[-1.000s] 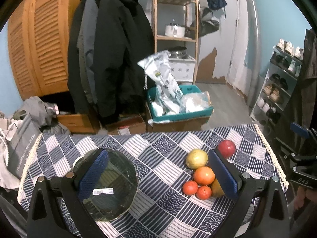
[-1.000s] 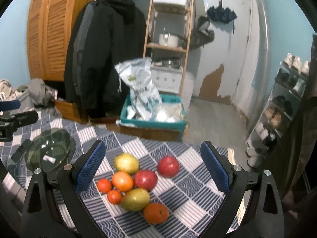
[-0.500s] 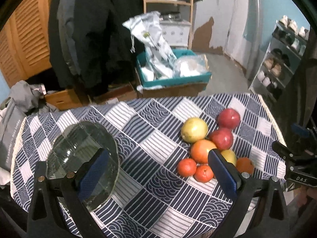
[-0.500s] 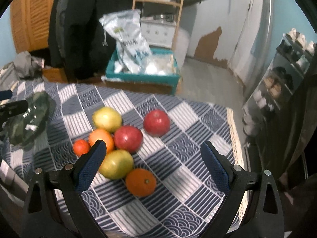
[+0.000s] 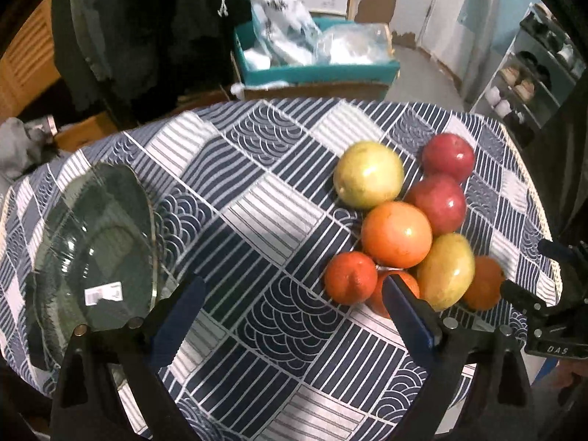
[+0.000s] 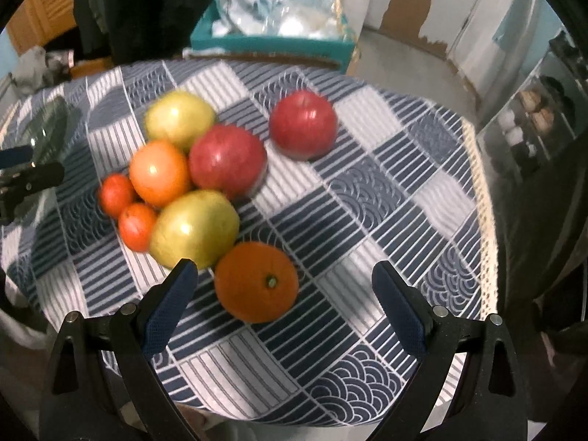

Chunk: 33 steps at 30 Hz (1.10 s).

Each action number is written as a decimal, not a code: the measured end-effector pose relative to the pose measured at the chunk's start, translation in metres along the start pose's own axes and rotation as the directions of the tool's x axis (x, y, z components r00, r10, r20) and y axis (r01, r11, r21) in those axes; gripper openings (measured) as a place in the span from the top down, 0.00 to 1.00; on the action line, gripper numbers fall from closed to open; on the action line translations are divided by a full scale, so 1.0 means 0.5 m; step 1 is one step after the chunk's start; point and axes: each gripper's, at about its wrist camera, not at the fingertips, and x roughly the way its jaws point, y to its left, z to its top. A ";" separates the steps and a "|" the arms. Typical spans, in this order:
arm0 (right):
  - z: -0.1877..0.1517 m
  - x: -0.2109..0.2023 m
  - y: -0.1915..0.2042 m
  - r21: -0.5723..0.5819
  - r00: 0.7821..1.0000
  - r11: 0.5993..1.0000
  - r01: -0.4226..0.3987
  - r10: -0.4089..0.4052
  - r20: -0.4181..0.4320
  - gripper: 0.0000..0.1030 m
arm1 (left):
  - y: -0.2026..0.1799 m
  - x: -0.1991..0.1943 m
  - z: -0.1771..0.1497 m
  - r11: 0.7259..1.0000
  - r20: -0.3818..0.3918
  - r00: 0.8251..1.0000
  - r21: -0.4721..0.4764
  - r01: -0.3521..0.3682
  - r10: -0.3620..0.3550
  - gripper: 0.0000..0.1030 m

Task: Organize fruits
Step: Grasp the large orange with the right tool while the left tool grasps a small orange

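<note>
On the navy-and-white patchwork tablecloth (image 5: 257, 220) sit eight loose fruits in a tight cluster, with a clear round glass plate (image 5: 92, 250) well apart from them at the other end. Nothing is on the plate yet.

Left gripper (image 5: 294, 316): jaws wide but just been closing slightly, nothing between them, only cloth. It hangs between plate and fruit pile; its right pad overlaps a small red-orange tangerine (image 5: 351, 277) in view, contact not confirmed.

Right gripper (image 6: 283, 297): jaws wide, empty, pointing steeply down. The round orange with green stem scar (image 6: 257, 281) sits just ahead of the fingertips, roughly centred in the gap, touching the yellow-green mango-like fruit (image 6: 194, 228) behind it.

My read: the step is a first pick, and the orange is the clean target.
- Straddle it across its widest part, pads clear of the mango, or the close will shove the pile.
- Close slowly; round and smooth, it will squirt out if gripped off-centre.
- Lift straight up before moving sideways; neighbours can roll.
- Red apple (image 6: 303, 128) stands alone near the far edge, the rolling risk if bumped.
- Left side: keep off the plate rim; glass on cloth may slide.
</note>
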 end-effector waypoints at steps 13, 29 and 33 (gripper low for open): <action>-0.010 0.117 0.018 -0.052 0.988 0.998 -0.043 0.035 -0.151 0.15 | -0.023 0.082 0.002 0.997 -0.082 0.994 0.003 0.071 -0.070 0.07; -0.007 0.146 0.008 -0.026 0.979 0.994 -0.103 0.097 -0.180 0.37 | -0.015 0.138 0.005 0.960 -0.139 0.952 -0.099 0.261 -0.274 0.43; -0.008 0.122 -0.012 0.009 0.985 0.997 -0.082 0.082 -0.149 0.37 | -0.024 0.132 0.006 0.952 -0.144 0.942 -0.097 0.292 -0.303 0.57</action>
